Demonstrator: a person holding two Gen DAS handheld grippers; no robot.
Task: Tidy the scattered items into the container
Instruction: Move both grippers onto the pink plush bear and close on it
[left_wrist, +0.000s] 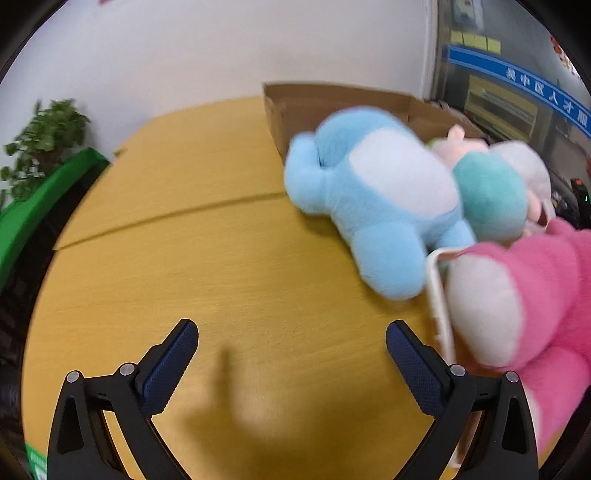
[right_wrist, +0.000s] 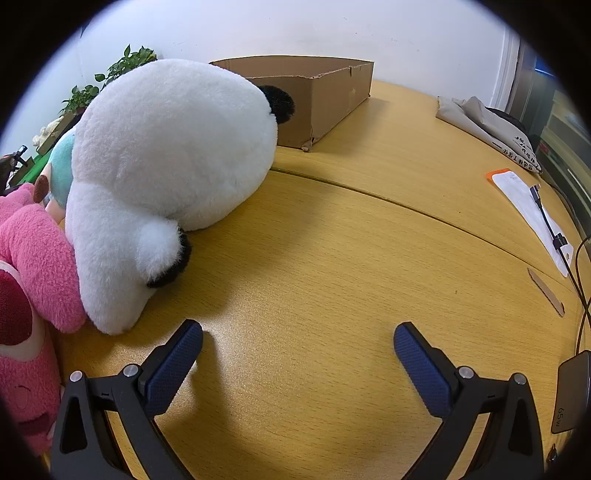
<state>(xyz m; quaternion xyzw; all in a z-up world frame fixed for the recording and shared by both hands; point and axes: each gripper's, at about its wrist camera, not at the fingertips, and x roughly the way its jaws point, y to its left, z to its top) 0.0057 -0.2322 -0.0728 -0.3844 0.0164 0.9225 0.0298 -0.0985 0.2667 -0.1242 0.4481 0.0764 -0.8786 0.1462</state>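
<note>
A light blue plush (left_wrist: 373, 199) with a white belly lies on the wooden table (left_wrist: 221, 266) in front of an open cardboard box (left_wrist: 332, 99). Behind it sits a teal and pink plush (left_wrist: 491, 192); a pink plush (left_wrist: 532, 310) lies at the right. My left gripper (left_wrist: 291, 336) is open, left of these toys, touching none. In the right wrist view a big white panda plush (right_wrist: 166, 162) lies before the cardboard box (right_wrist: 325, 96), beside the pink plush (right_wrist: 33, 258) and the teal plush (right_wrist: 62, 166). My right gripper (right_wrist: 297, 338) is open over bare table, right of the panda.
A potted plant (left_wrist: 40, 144) and a green ledge (left_wrist: 40, 199) stand at the table's left. At the right lie a folded grey bag (right_wrist: 487, 129), a white sheet on an orange item (right_wrist: 528, 210), a black cable (right_wrist: 554, 236) and a 65W charger (right_wrist: 572, 391).
</note>
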